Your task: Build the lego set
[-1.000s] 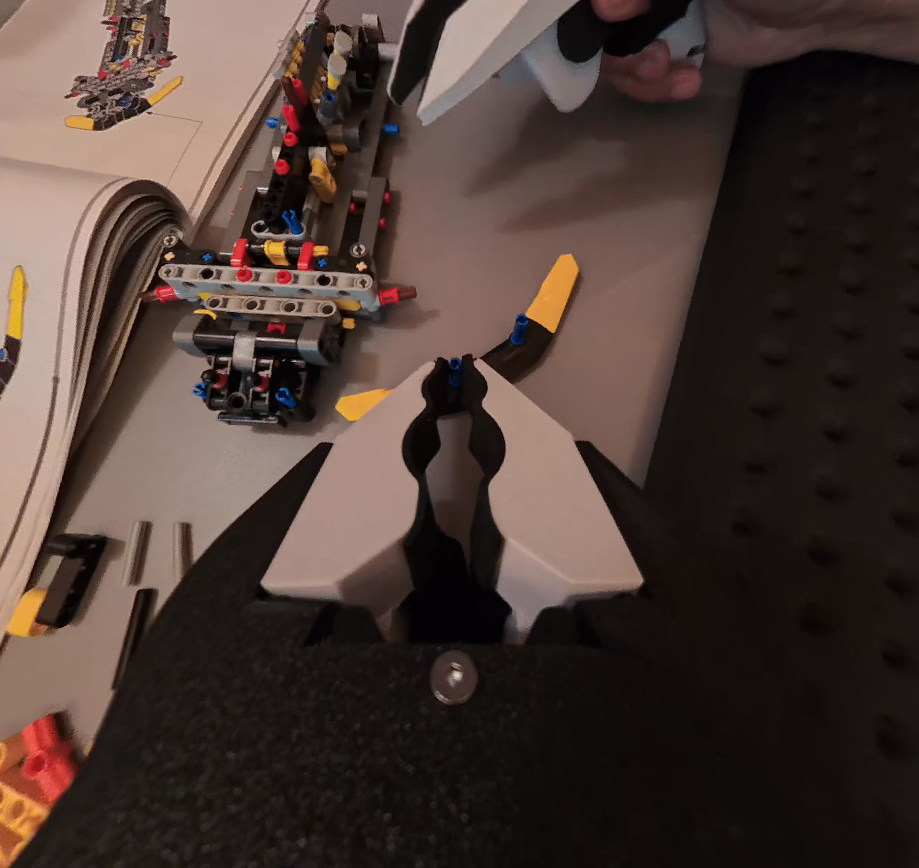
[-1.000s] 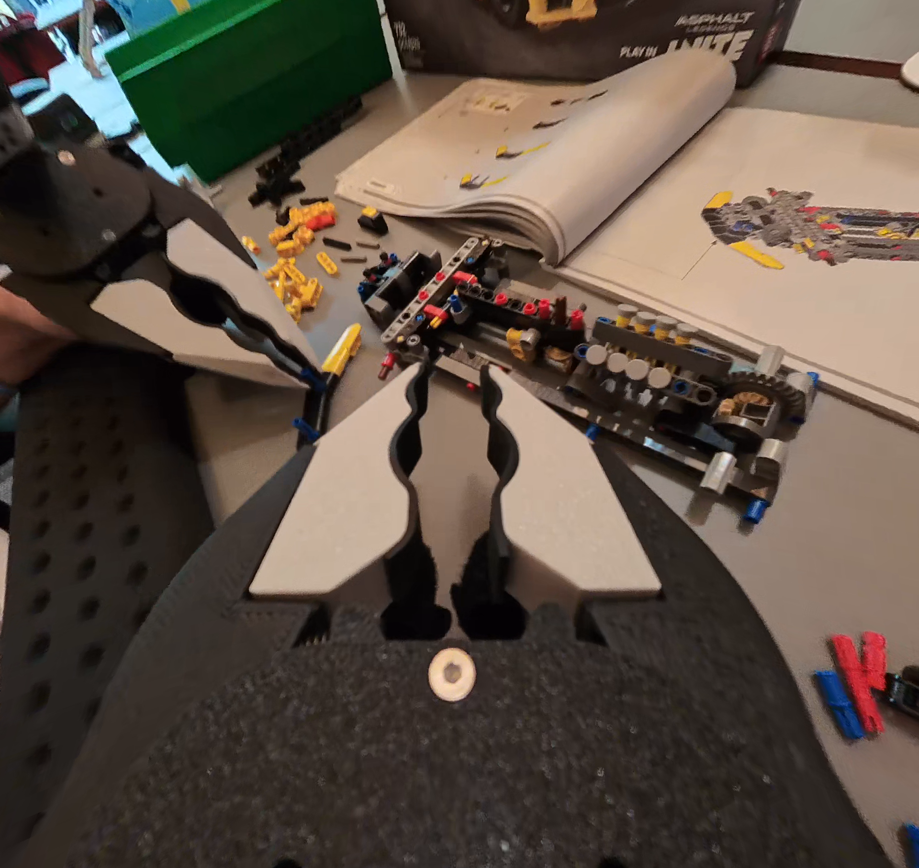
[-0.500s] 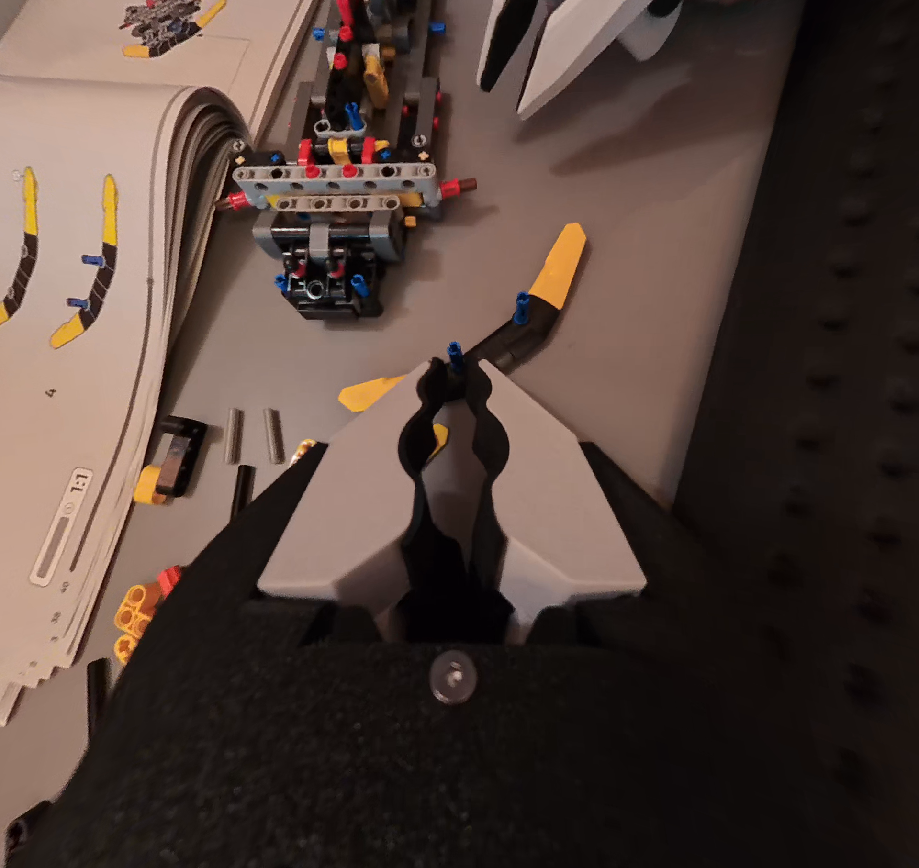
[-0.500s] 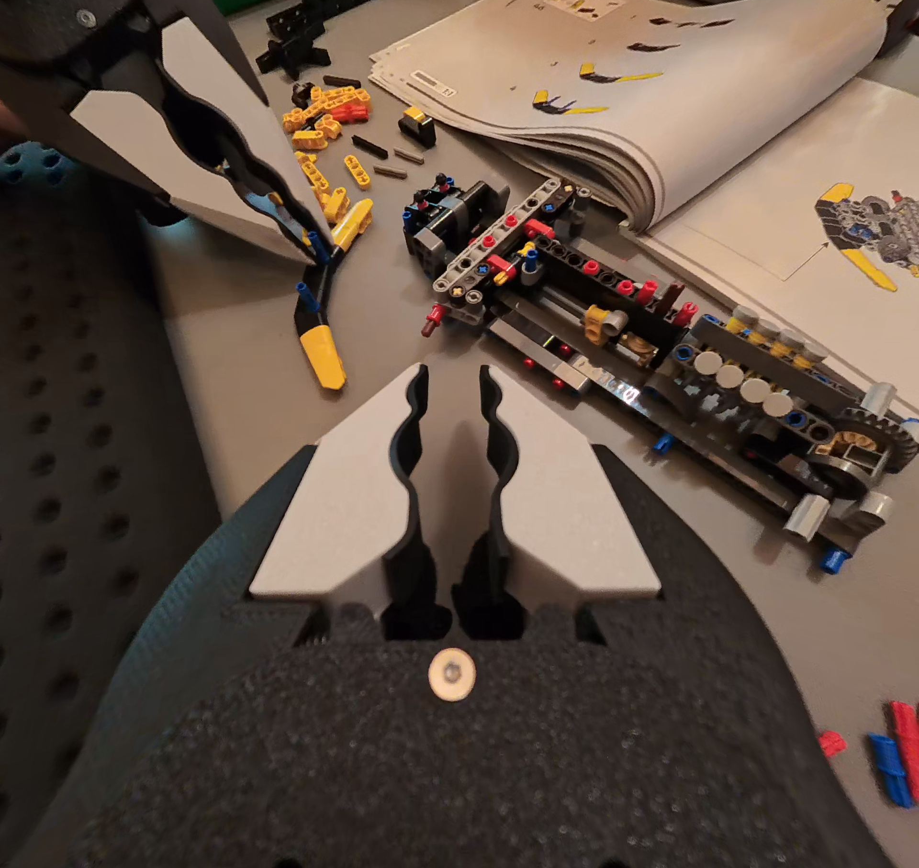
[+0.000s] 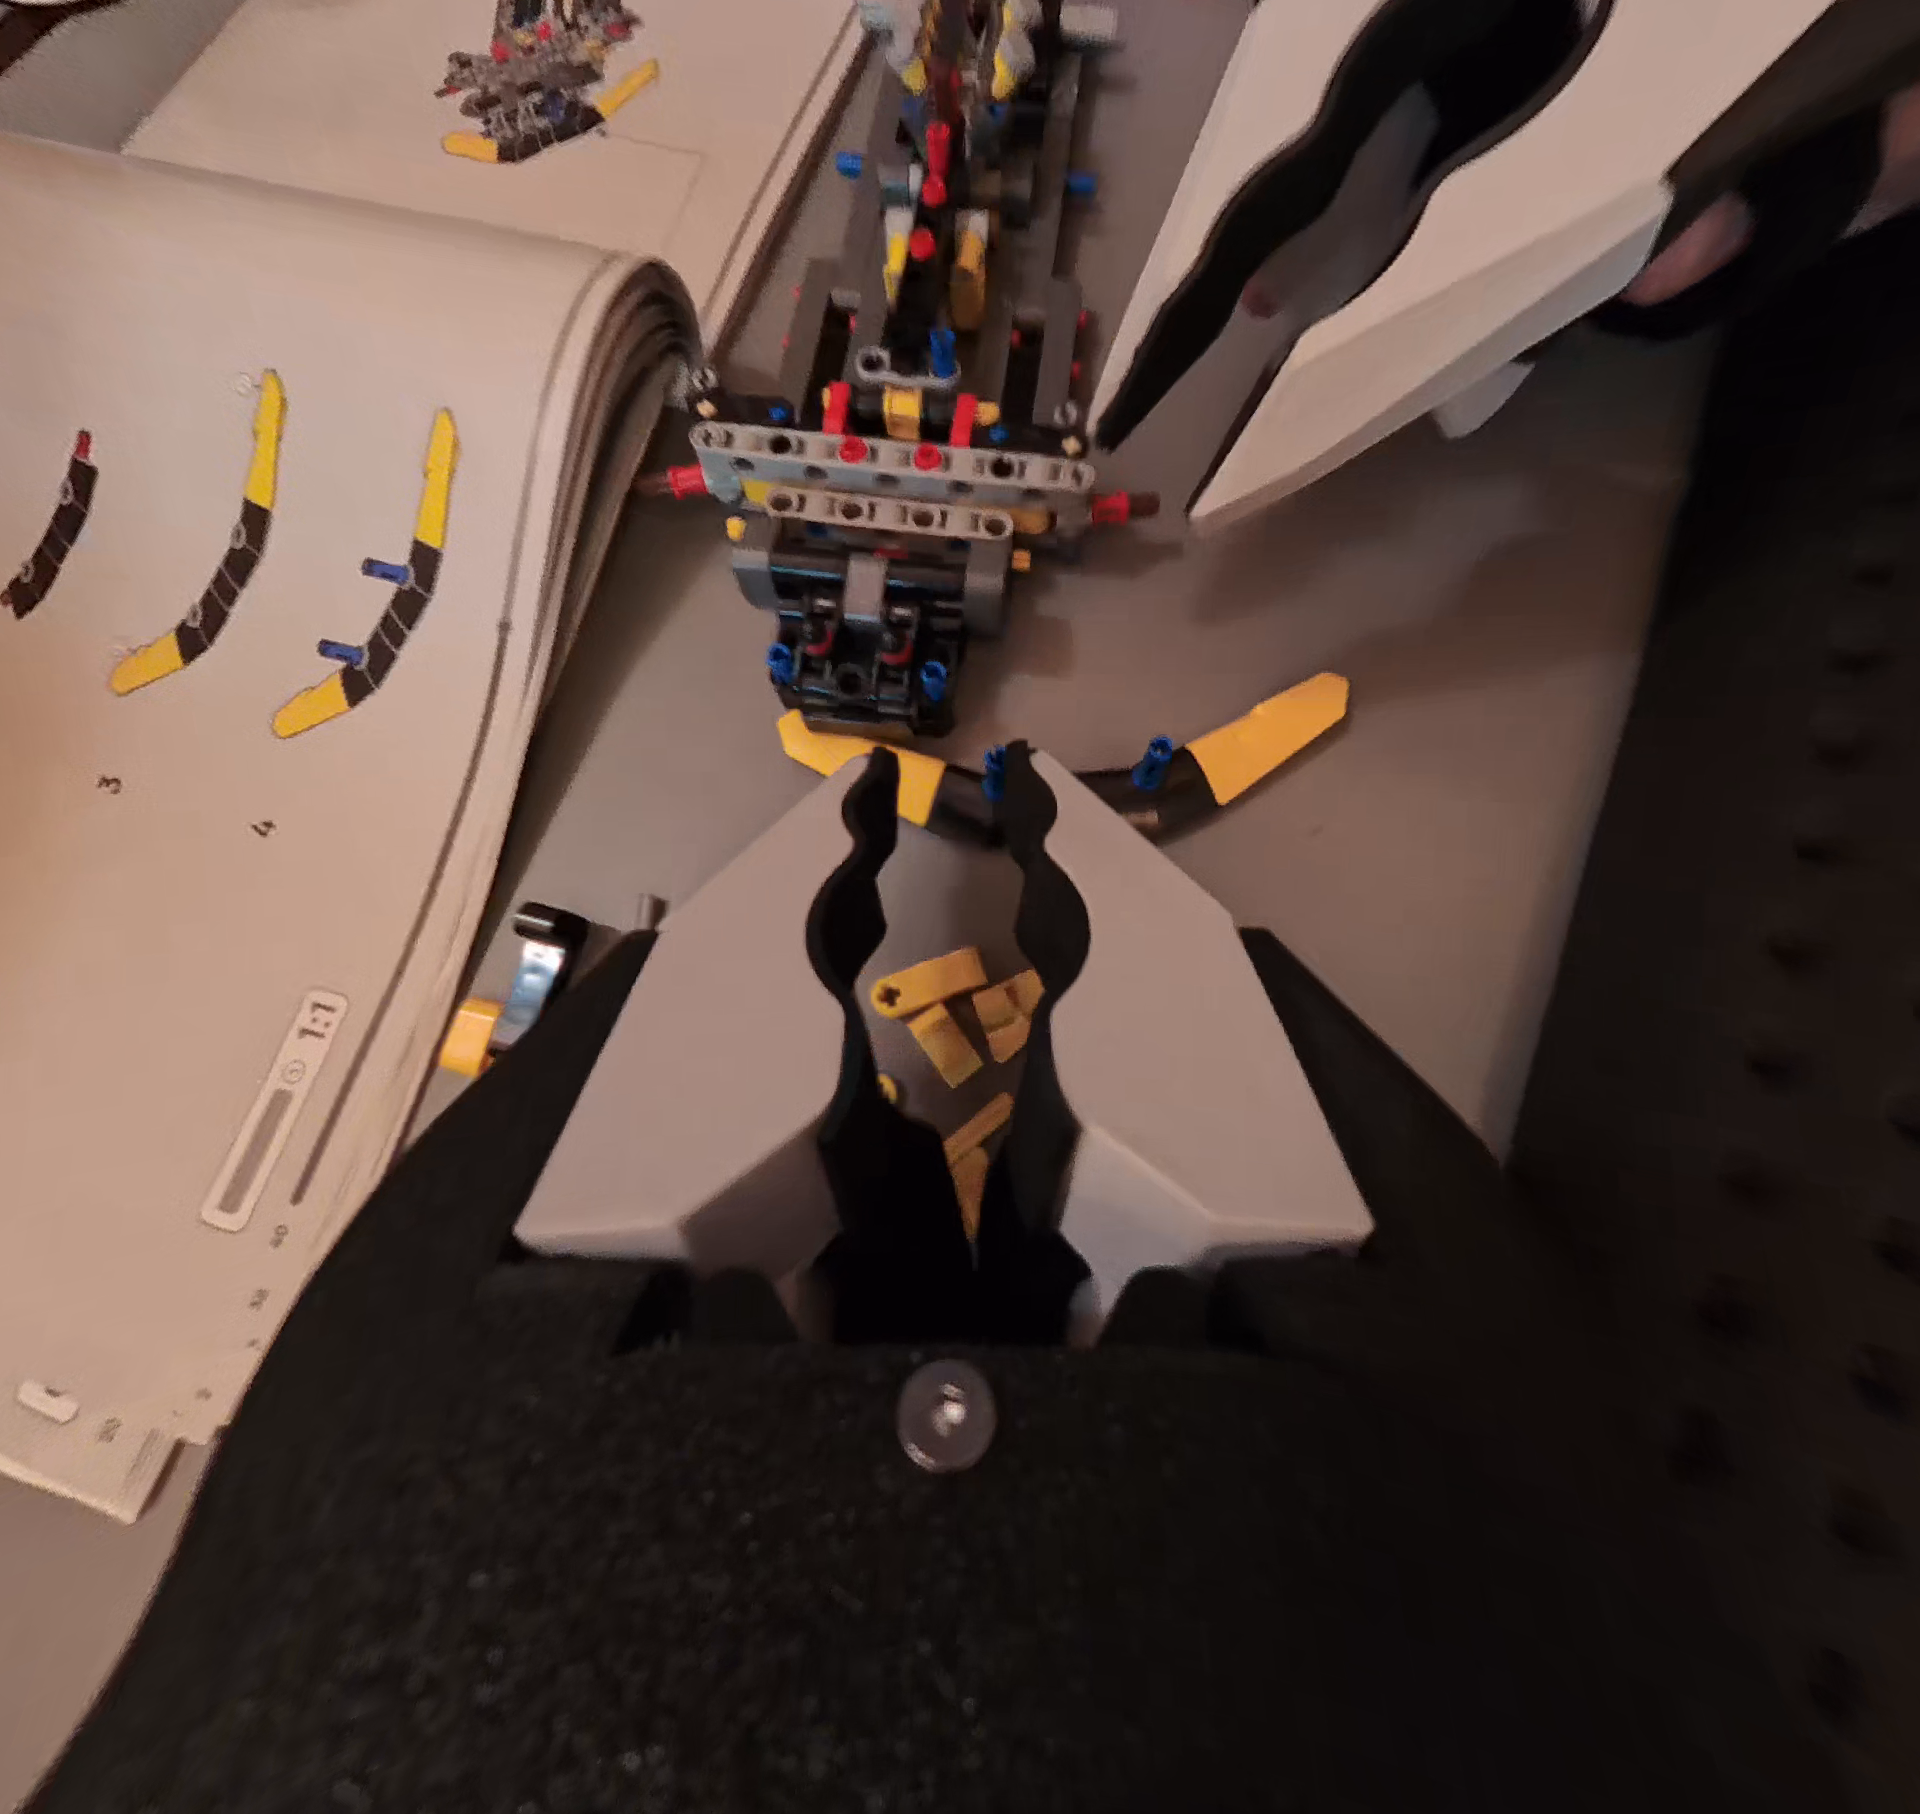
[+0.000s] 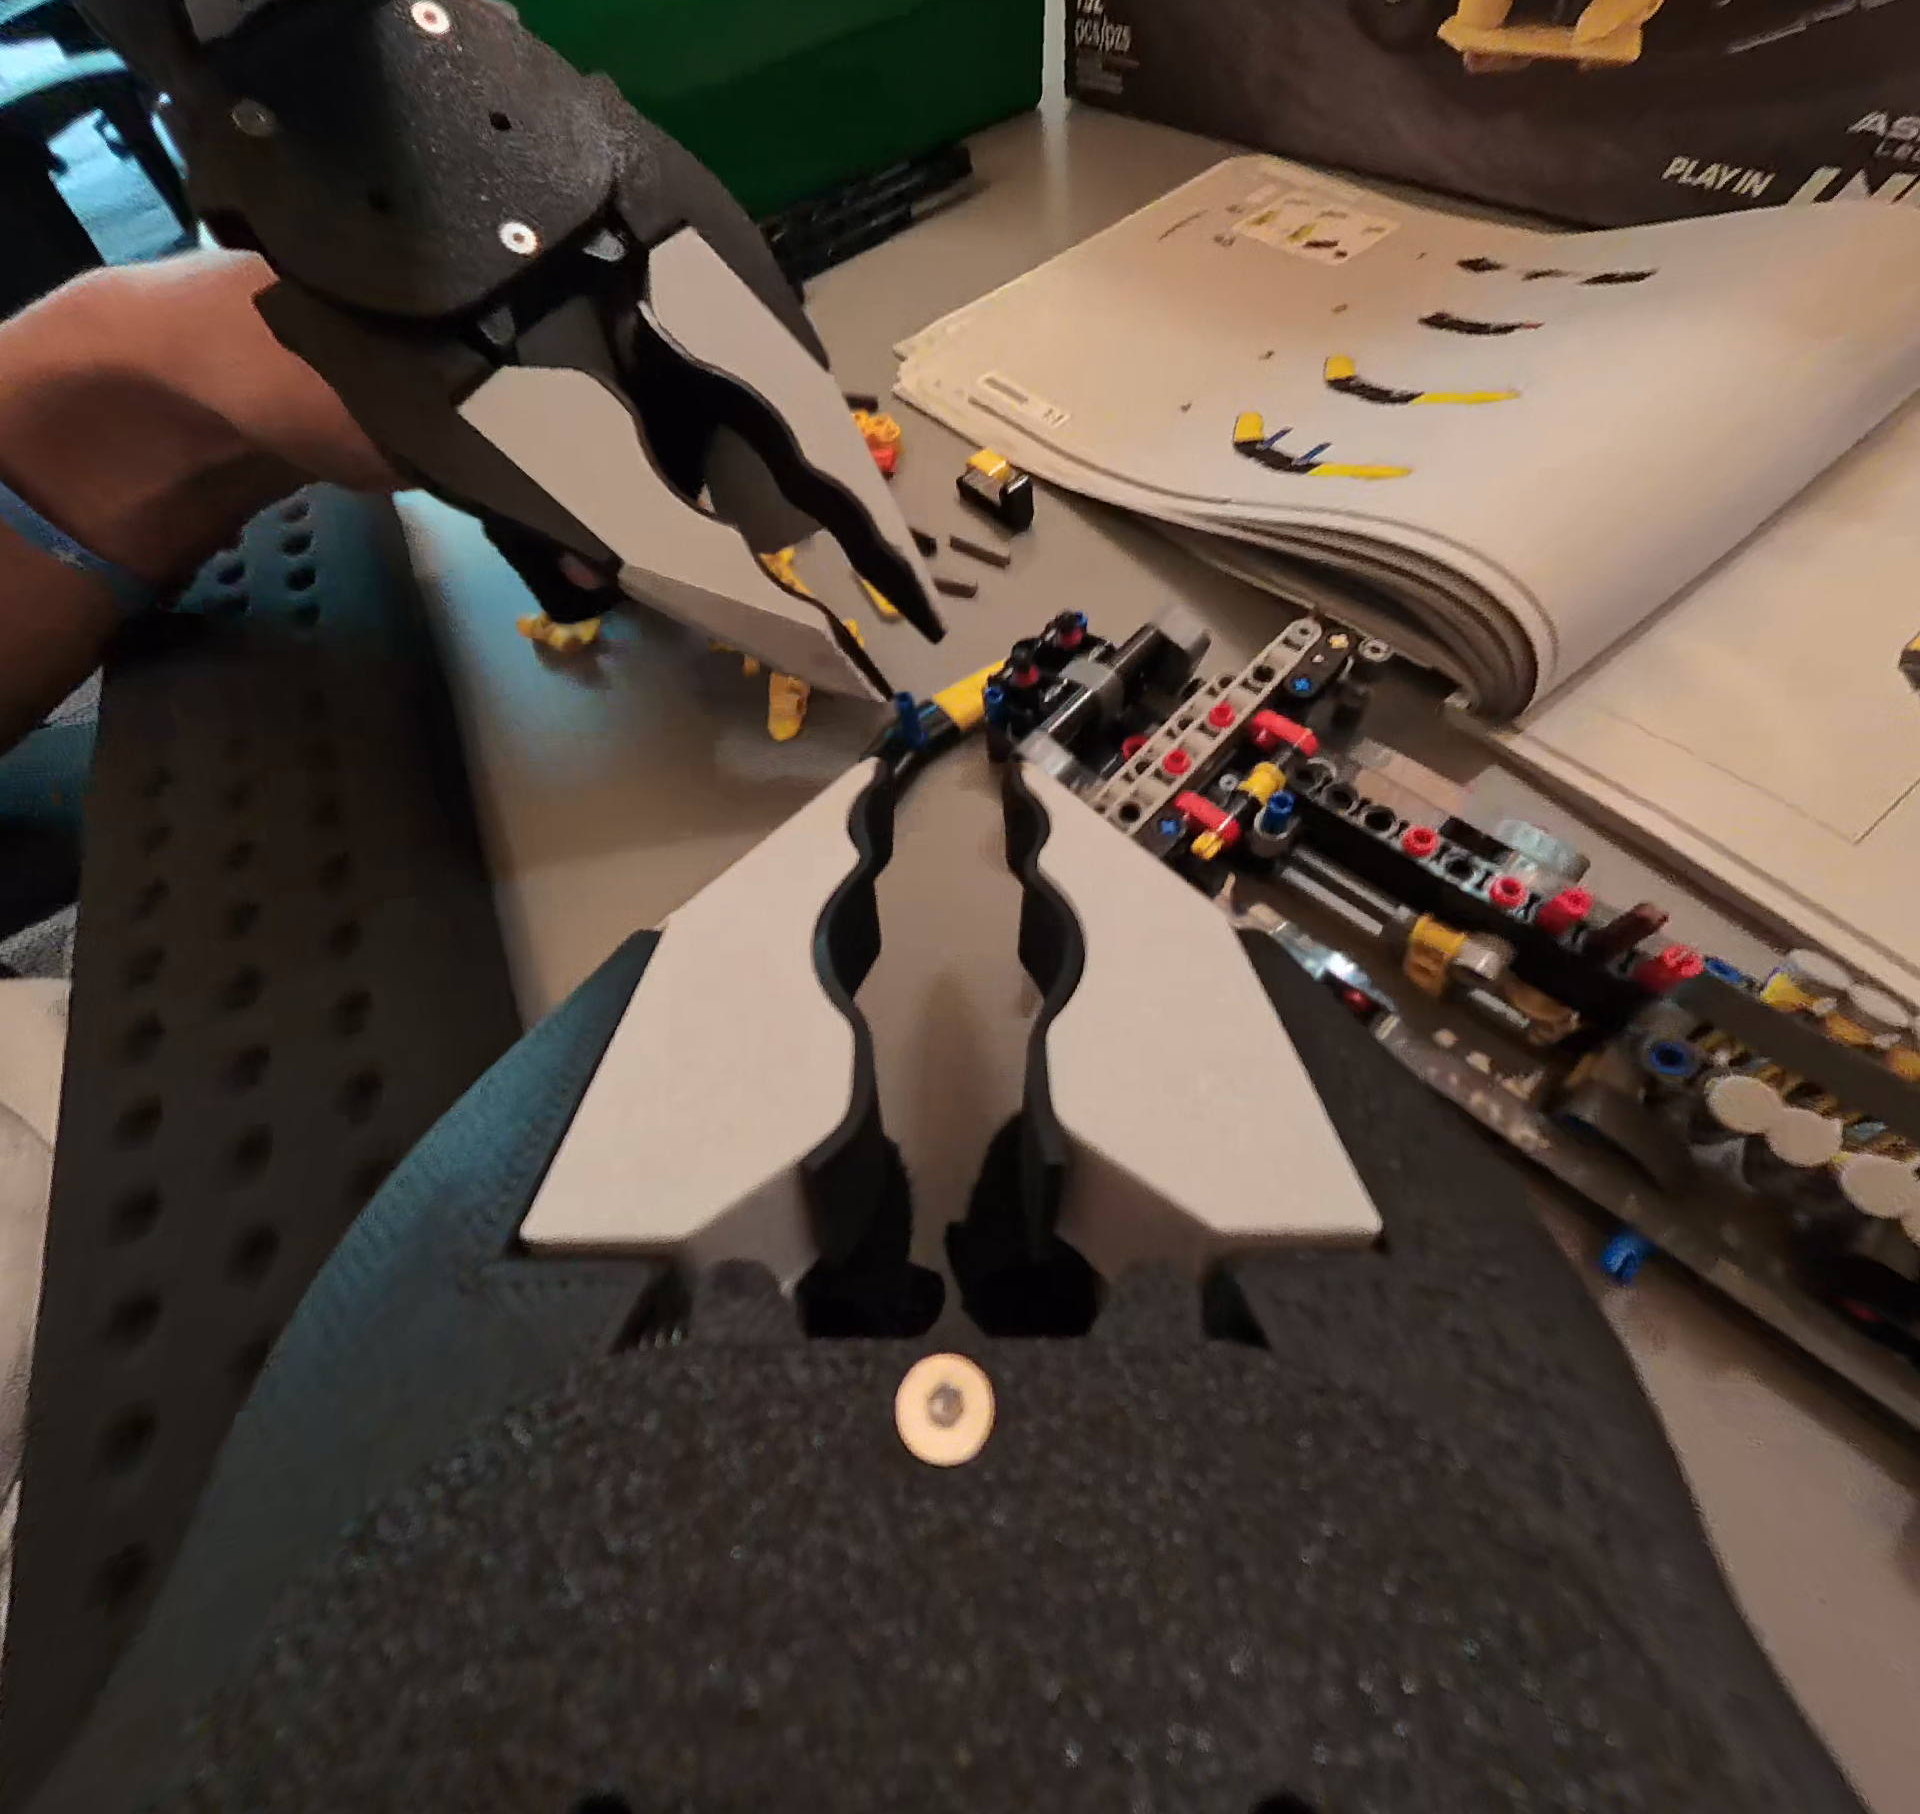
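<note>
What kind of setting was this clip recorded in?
Probably a hobby or office worktable indoors: a grey tabletop holds an open instruction booklet, the set's box and a green bin behind a half-built model.

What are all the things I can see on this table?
Long black-and-grey Lego chassis: one, with red, blue and yellow bits, table middle.
Curved black-and-yellow Lego piece: one, with blue pins, at the chassis end.
Open paper instruction booklet: one, pale, beside the chassis.
Small loose yellow Lego pieces: several, below the left gripper.
Green plastic bin: one, at the back.
Dark cardboard set box: one, beside the bin.
Black perforated mat: one, table edge.
Grey table: one, under everything.
Person's hand: one, holding the left gripper.
Left gripper: one, black and grey, jaws apart at the curved piece.
Right gripper: one, black and grey, jaws apart, empty.
</note>
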The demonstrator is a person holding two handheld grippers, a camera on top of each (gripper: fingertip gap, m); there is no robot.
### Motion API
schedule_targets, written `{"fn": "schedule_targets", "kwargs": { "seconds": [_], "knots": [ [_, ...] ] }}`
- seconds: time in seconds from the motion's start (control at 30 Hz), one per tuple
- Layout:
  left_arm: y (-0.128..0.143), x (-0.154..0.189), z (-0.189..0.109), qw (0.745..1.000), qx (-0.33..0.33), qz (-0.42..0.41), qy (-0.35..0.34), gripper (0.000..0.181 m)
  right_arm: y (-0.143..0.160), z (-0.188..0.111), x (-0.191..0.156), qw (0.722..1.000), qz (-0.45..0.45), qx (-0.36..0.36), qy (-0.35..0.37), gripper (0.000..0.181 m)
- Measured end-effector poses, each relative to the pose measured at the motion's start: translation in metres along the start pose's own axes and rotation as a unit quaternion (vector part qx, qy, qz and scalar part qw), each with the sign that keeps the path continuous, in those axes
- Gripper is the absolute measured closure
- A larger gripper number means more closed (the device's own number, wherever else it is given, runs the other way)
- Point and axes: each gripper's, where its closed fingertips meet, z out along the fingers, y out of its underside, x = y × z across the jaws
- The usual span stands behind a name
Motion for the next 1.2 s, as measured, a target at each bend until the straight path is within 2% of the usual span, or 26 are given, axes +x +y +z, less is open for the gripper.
{"fn": "schedule_targets", "kwargs": {
  "seconds": [0.1, 0.2, 0.33, 0.43, 0.53, 0.63, 0.7, 0.97, 1.13, 1.2],
  "knots": [
    [-0.01, -0.007, -0.009, 0.999, 0.024, -0.015, 0.022, 0.159, -0.005, 0.006, 0.004, 0.999, -0.03, -0.025, -0.001, 0.158],
    [-0.01, -0.017, -0.007, 0.999, 0.025, -0.02, 0.032, 0.158, -0.004, 0.018, 0.02, 0.991, -0.096, -0.092, 0.024, 0.153],
    [-0.002, -0.021, 0.005, 0.999, -0.013, -0.004, 0.045, 0.151, 0.007, 0.033, 0.016, 0.982, -0.094, -0.162, -0.01, 0.154],
    [0.003, -0.023, 0.01, 0.999, -0.028, 0.015, 0.042, 0.151, 0.008, 0.037, 0.022, 0.983, -0.08, -0.162, 0.034, 0.16],
    [0.001, -0.019, 0.011, 0.997, -0.016, -0.013, 0.068, 0.152, 0.012, 0.039, 0.027, 0.977, -0.075, -0.182, 0.087, 0.16],
    [0.003, -0.017, 0.005, 0.997, -0.015, -0.024, 0.068, 0.152, 0.022, 0.044, 0.028, 0.965, -0.09, -0.214, 0.124, 0.163],
    [0.002, -0.015, -0.003, 0.997, -0.007, -0.027, 0.068, 0.152, 0.021, 0.045, 0.029, 0.964, -0.095, -0.21, 0.135, 0.164],
    [0.003, -0.002, -0.013, 0.997, 0.011, -0.043, 0.067, 0.15, -0.002, 0.024, 0.013, 0.987, -0.025, -0.153, 0.044, 0.165],
    [0.002, 0.018, -0.016, 0.995, 0.02, -0.051, 0.084, 0.146, -0.007, 0.01, -0.019, 0.992, -0.047, -0.112, -0.034, 0.165],
    [0.008, 0.021, -0.014, 0.996, 0.009, -0.042, 0.078, 0.146, -0.002, 0.013, -0.025, 0.991, -0.063, -0.114, -0.033, 0.165]
  ]
}}
